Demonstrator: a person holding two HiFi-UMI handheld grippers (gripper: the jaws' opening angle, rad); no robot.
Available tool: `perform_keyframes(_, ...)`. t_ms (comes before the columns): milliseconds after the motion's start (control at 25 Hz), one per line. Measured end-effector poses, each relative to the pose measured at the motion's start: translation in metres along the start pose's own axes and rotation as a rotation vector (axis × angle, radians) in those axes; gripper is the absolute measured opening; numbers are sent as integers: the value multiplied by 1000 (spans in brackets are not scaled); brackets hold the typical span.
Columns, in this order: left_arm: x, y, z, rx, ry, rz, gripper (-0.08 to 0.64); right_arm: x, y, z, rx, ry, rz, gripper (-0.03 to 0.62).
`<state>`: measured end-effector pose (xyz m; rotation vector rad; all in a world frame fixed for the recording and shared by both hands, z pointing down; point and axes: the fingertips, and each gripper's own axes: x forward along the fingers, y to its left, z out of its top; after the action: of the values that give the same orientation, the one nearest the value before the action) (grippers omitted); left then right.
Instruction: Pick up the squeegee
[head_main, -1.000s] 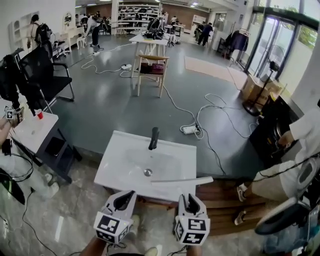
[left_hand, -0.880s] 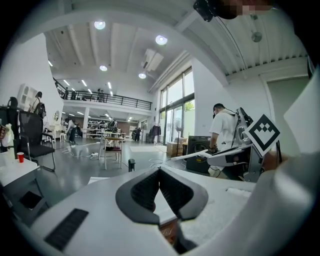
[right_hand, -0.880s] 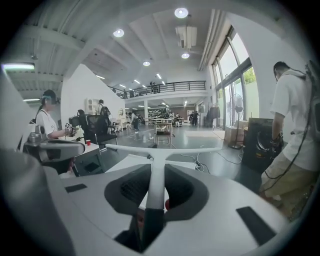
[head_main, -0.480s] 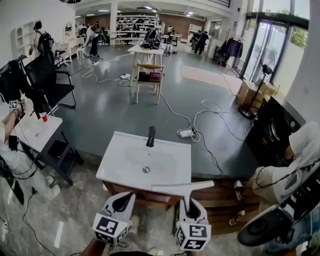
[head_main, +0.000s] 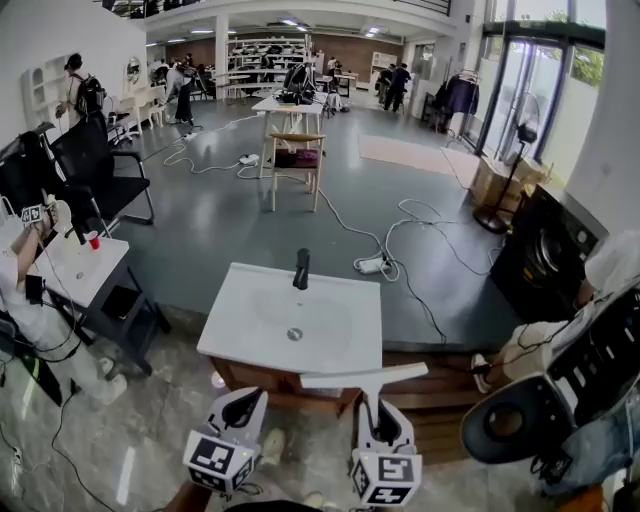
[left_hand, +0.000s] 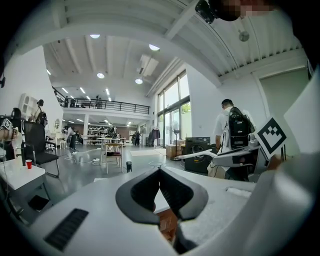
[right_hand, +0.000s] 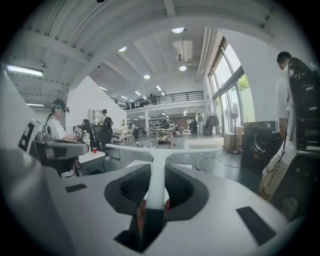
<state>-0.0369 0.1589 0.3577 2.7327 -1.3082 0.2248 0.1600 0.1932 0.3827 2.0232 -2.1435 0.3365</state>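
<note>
Bright daylight from the windows (head_main: 545, 95) — fisheye bending at edges; foreground perhaps slightly soft.

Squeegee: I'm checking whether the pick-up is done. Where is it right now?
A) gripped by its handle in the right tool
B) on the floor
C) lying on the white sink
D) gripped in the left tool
A: in the right gripper view the right tool has its jaws closed on the handle of the squeegee, and the head view shows its blade clear of the sink.
</note>
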Motion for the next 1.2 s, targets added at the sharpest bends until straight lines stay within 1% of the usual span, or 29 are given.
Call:
perform_keyframes(160,-3,-2,2,4,-5,-6,3,-6,2,3,-5,-13,-5,84)
perform_keyframes(320,-4,0,2,8,-10,-12,2,-6,5,0,-6,-1,-1,84)
perform_keyframes(600,-5,2,2,10,-7,-15,3,-6,8,6,-8,-17,-10,83)
perform_keyframes(1200,-1,4,-1,7,2,-21,2,-1,9,4,-6,-9,-9,83)
